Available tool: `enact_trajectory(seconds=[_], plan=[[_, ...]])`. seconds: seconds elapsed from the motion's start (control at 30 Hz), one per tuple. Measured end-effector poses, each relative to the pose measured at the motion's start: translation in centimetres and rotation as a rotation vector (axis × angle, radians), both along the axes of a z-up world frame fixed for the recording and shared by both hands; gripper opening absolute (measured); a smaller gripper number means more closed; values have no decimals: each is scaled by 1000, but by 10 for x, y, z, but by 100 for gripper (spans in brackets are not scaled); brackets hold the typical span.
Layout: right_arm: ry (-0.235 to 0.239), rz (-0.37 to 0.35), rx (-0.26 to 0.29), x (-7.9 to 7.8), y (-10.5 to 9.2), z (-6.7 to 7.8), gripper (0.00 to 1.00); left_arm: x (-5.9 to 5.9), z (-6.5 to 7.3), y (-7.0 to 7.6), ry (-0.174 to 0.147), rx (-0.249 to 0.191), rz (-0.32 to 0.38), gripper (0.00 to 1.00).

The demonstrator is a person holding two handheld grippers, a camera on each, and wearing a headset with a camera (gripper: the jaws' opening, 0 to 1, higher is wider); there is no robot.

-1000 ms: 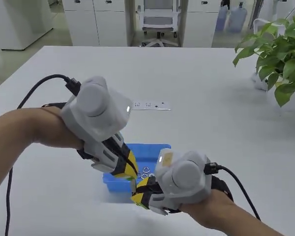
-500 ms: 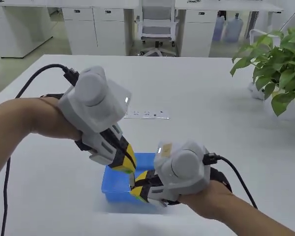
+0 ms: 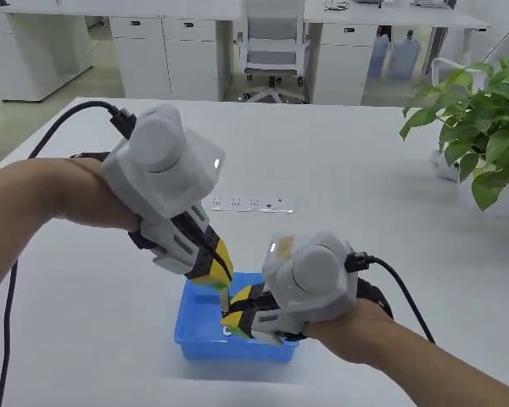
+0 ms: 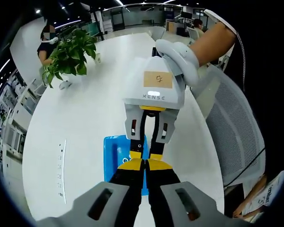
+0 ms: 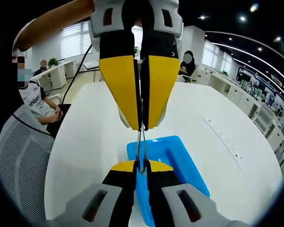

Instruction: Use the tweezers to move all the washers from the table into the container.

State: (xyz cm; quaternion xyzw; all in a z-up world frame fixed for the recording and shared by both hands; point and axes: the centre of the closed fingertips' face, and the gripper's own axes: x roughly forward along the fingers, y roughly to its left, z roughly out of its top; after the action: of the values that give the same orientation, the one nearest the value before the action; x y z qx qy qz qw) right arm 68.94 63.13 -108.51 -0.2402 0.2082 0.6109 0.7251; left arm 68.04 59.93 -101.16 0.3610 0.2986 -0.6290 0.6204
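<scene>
Above the blue container [image 3: 202,346], the left gripper [image 3: 221,278] and right gripper [image 3: 235,318] both pinch the tweezers [image 5: 140,144], whose long axis runs jaw to jaw between them.

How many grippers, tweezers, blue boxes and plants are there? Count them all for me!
grippers: 2, the left gripper and the right gripper
tweezers: 1
blue container: 1
plant: 1
Total: 5
</scene>
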Motion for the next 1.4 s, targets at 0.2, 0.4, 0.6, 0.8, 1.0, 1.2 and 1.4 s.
enact_trajectory(seconds=[0.2,0.4,0.6,0.8,1.0,1.2,1.4], plan=[[-1,6,-1,12,1,-5,10,10,-5,3,-14,0,16,5],[12,4,6,20,3,-10,10,19,-10,6,-25,-4,29,5],[18,8,8,27,7,-18,10,27,-18,10,-28,-4,44,5],[32,11,8,34,9,-25,10,34,-26,13,-26,-4,54,5],[39,11,0,41,10,-36,10,41,-36,14,-24,0,63,5],[51,14,-10,46,10,-46,10,45,-45,15,-12,0,74,5],[58,21,-25,48,12,-55,10,48,-53,15,-5,2,80,5]])
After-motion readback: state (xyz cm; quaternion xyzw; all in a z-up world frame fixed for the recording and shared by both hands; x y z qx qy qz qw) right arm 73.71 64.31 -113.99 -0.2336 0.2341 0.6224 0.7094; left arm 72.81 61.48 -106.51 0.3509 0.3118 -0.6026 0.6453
